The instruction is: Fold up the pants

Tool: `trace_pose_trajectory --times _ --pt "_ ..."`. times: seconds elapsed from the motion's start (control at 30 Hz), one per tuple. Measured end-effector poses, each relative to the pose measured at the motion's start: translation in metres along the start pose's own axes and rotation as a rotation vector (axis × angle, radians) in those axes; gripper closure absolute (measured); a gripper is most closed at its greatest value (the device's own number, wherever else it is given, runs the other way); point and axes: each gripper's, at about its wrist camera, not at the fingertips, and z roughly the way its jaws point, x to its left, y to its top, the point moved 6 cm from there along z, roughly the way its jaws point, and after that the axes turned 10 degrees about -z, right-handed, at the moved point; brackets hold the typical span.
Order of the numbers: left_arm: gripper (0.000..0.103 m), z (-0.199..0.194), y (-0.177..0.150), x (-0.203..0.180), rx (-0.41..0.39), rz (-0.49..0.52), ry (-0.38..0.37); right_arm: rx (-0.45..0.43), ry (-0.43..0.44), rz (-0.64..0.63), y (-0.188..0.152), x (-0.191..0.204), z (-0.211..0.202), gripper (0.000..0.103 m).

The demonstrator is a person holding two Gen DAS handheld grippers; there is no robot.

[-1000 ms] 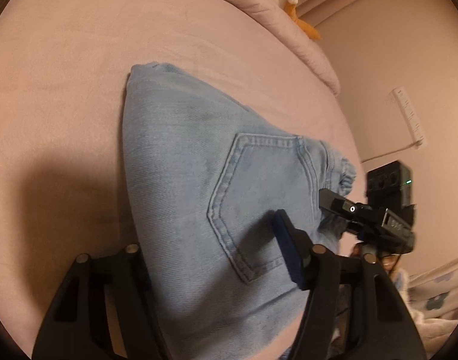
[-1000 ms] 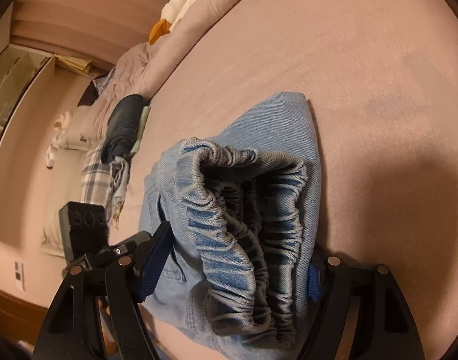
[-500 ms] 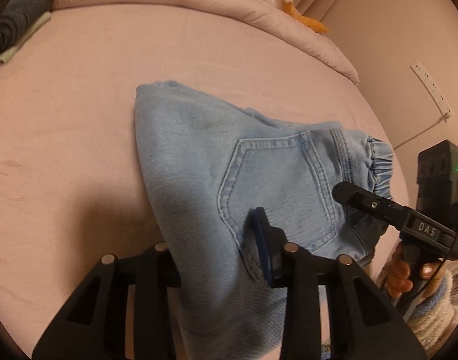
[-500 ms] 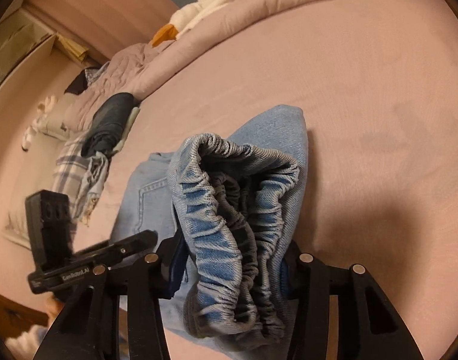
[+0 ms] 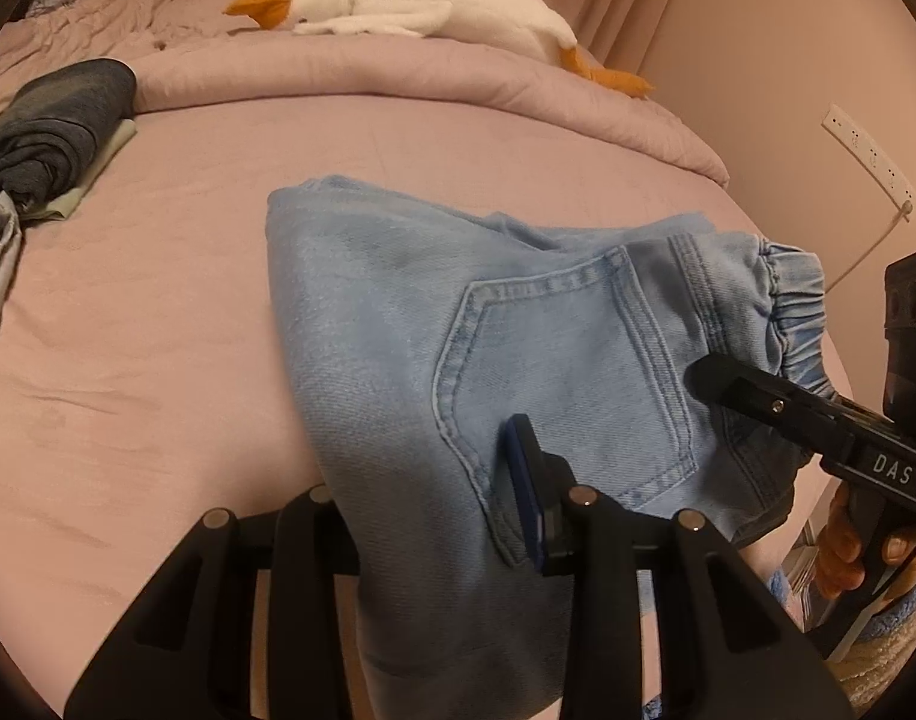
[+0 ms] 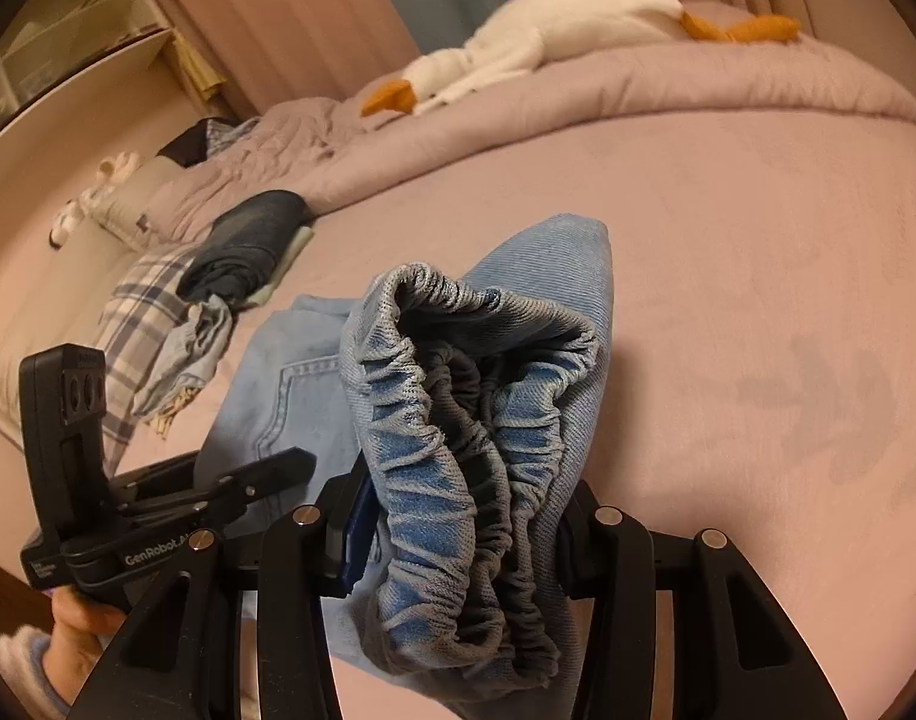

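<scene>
Light blue denim pants (image 5: 398,312), folded into a bundle, are held a little above the pink bed sheet (image 5: 158,300). My left gripper (image 5: 434,480) is shut on the folded edge beside the back pocket (image 5: 554,372); one finger is hidden under the denim. My right gripper (image 6: 464,516) is shut on the bunched elastic waistband (image 6: 434,468). In the left wrist view the right gripper (image 5: 716,384) shows at the waistband end, held by a hand. The left gripper (image 6: 278,468) shows in the right wrist view on the pants (image 6: 548,276).
A dark folded garment (image 5: 56,120) and a plaid cloth (image 6: 140,324) lie at the bed's left side. A white plush goose (image 5: 410,6) rests on the rolled duvet (image 5: 398,78) at the far end. A socket strip (image 5: 872,156) hangs on the right wall.
Both grippers have closed on the pants and risen with them. Both views have tilted up, so the duvet and goose now show.
</scene>
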Motion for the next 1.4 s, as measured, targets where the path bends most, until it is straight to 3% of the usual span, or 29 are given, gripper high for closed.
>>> trace_pose_trajectory --times 0.37,0.87,1.4 --pt "0.067 -0.024 0.013 0.011 -0.058 0.009 0.019 -0.043 -0.018 -0.072 0.017 0.021 -0.001 0.055" --pt "0.067 -0.043 0.061 0.028 -0.149 0.013 0.064 -0.126 -0.010 -0.147 0.059 0.045 0.008 0.055" --pt "0.067 -0.017 0.091 0.053 -0.136 -0.003 0.104 -0.134 0.014 -0.156 0.086 0.049 0.042 0.055"
